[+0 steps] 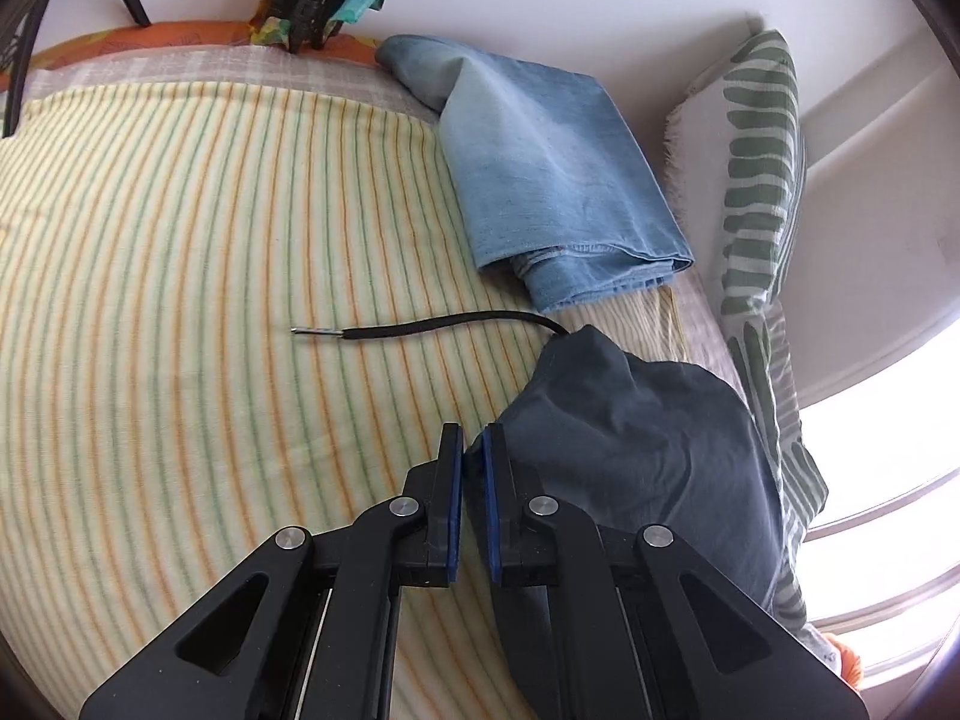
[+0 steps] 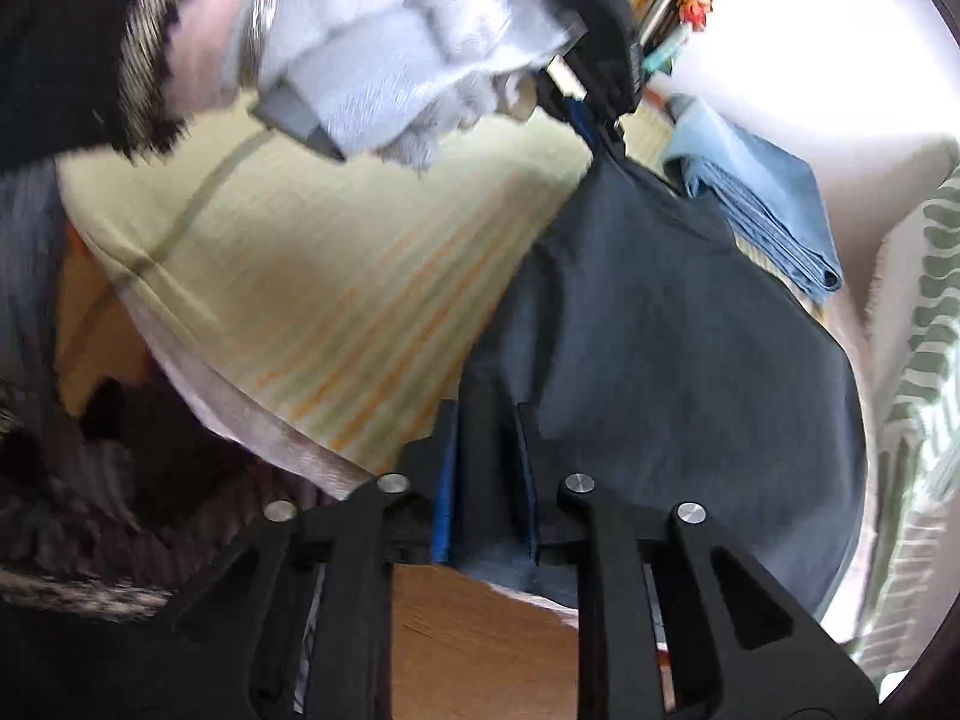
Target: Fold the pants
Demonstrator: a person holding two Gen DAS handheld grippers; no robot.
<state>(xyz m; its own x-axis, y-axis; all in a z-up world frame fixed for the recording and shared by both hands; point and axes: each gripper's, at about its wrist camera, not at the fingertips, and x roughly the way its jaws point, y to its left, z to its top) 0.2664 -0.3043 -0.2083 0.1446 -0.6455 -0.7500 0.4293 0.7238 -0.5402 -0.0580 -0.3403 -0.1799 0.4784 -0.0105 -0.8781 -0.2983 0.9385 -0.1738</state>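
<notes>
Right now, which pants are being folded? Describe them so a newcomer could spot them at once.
Start at the striped yellow bedspread and go to its edge by the green-patterned pillow. Two garments are there. The dark navy pants are the ones being worked, pinched in the left gripper with a black drawstring trailing out, unlike the folded light-blue jeans beyond.

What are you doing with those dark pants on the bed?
A person is folding a pair of dark blue pants on a striped bedsheet, using a gripper in each hand. The left gripper is pinched shut on one edge of the fabric. The right gripper has fabric between its jaws at another edge. A gloved hand holds the left gripper. Light blue jeans already lie folded near a green-patterned pillow. A black drawstring trails from the pants.
</notes>
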